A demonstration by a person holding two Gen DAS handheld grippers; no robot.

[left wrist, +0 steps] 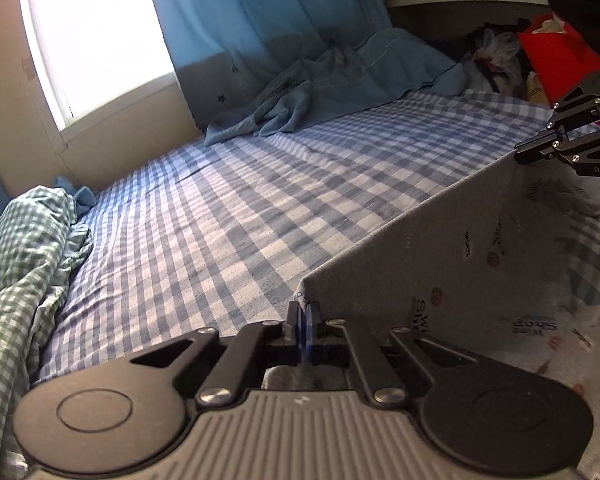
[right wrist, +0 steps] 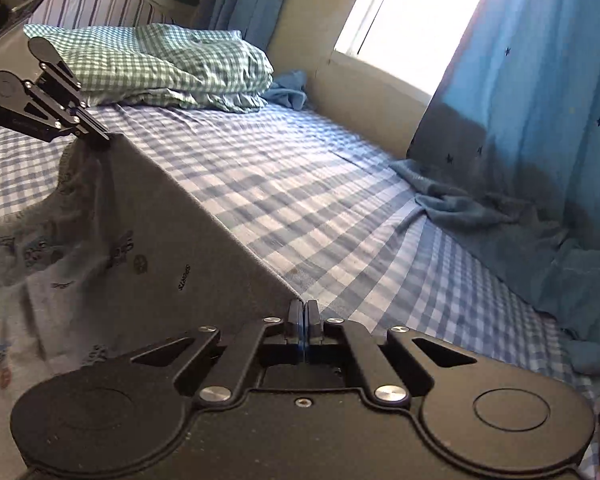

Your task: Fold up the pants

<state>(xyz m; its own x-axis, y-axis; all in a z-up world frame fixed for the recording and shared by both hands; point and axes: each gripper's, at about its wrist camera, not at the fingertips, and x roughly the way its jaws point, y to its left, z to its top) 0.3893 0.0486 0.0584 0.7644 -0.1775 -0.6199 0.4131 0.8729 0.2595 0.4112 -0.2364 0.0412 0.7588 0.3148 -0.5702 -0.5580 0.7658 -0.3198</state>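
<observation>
The two grippers are holding one edge of the grey pants (left wrist: 440, 248) up above the bed (left wrist: 228, 216), so the fold is just beginning. The left gripper (left wrist: 307, 314) is fully closed and is pinching one corner of the cloth between its pads, and the right gripper (right wrist: 305, 312) is closed in the same way on the other corner. The edge between them is stretching tight and straight, while the rest of the pants is lying on the checked sheet near the person. Both grippers are pointing forward and somewhat downward, at about the same height, well apart from each other. In my judgement, the next move is calling for both hands to carry this edge together over the lying part, keeping it tight, and to lower it evenly before the pads are letting go.
</observation>
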